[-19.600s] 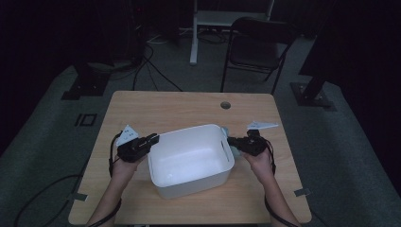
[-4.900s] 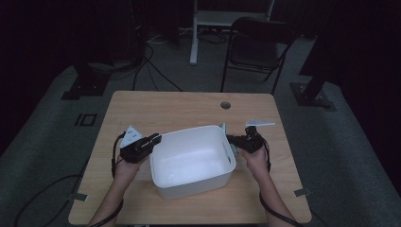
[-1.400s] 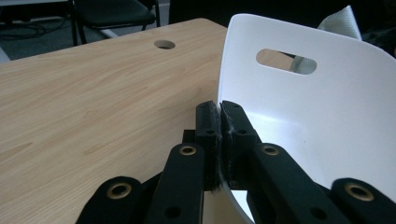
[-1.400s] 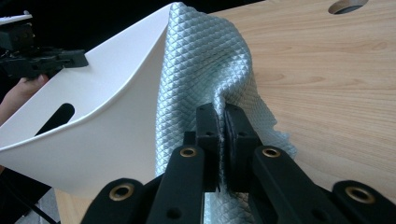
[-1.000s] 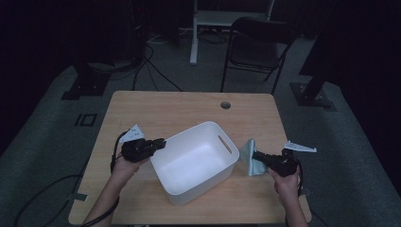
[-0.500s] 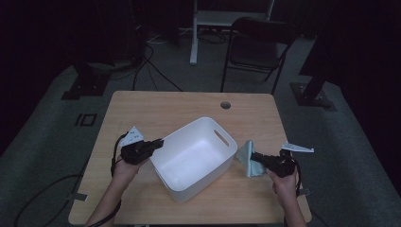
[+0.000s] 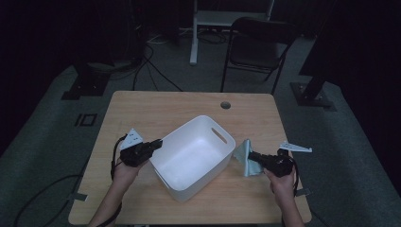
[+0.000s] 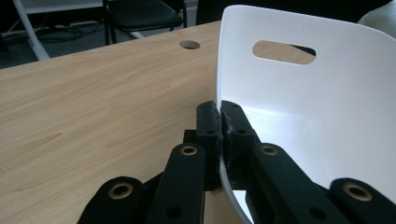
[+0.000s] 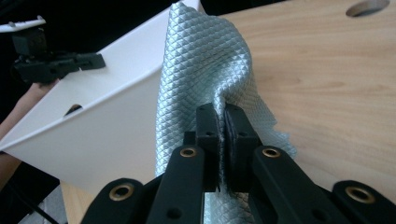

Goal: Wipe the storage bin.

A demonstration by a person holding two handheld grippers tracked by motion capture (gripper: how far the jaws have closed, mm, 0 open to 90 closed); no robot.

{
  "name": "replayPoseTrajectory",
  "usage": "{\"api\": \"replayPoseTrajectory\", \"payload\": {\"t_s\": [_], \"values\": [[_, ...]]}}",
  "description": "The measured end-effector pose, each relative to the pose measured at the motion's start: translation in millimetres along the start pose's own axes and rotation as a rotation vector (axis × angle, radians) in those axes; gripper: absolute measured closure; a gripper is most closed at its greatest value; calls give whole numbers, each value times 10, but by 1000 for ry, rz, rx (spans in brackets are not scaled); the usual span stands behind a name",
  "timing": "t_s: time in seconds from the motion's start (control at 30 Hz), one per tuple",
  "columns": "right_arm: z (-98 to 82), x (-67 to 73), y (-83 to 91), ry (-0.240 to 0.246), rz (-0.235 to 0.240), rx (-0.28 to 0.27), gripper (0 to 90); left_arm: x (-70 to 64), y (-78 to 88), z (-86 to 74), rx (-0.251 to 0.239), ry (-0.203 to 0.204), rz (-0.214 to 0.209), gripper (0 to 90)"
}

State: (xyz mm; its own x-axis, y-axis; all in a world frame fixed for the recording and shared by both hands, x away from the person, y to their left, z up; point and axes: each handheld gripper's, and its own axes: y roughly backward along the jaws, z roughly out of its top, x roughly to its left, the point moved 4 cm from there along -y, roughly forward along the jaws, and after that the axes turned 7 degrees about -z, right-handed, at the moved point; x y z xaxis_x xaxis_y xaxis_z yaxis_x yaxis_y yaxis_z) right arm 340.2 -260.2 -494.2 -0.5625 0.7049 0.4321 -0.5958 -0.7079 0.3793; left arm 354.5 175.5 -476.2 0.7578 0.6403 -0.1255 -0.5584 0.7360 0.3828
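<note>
A white plastic bin (image 7: 189,187) with handle slots sits skewed on the wooden table (image 7: 156,109). My left gripper (image 7: 156,143) is shut on the rim of its left wall. In the left gripper view, the jaws (image 8: 220,123) pinch that thin white wall (image 8: 317,121). To the right of the bin, my right gripper (image 7: 250,153) is shut on a light blue-grey quilted cloth (image 7: 243,158). In the right gripper view, the cloth (image 9: 205,60) rises from the closed jaws (image 9: 222,126) against the bin's outer wall (image 9: 107,121). The left gripper (image 9: 95,59) shows beyond.
A round cable hole (image 7: 225,105) lies in the table's far right part. A black chair (image 7: 260,47) and a white stand (image 7: 194,33) are behind the table. My right hand is close to the table's right edge.
Seconds ago both grippers held the bin's two sides; the right one now holds the cloth beside it. Over the last second the bin has swung further askew and the cloth has neared it.
</note>
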Motion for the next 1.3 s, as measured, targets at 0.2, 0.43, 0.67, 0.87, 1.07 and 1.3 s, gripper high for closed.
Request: {"api": "replayPoseTrajectory", "payload": {"t_s": [0.2,0.43,0.67,0.87,1.07,1.3], "values": [[125,148,25,11,1,-41,861,11,0,-6,-12,18,-14,877],[196,229,23,21,-26,-82,861,9,0,-9,-18,28,-17,876],[143,295,-68,25,-17,-63,861,8,2,-12,-19,31,-19,875],[86,367,-219,48,-19,-23,861,7,-3,-9,-18,22,-26,876],[100,362,-278,48,-27,-25,861,14,-6,-16,-27,28,-38,874],[74,341,-316,54,-46,-9,861,15,-11,-17,-30,23,-44,874]]}}
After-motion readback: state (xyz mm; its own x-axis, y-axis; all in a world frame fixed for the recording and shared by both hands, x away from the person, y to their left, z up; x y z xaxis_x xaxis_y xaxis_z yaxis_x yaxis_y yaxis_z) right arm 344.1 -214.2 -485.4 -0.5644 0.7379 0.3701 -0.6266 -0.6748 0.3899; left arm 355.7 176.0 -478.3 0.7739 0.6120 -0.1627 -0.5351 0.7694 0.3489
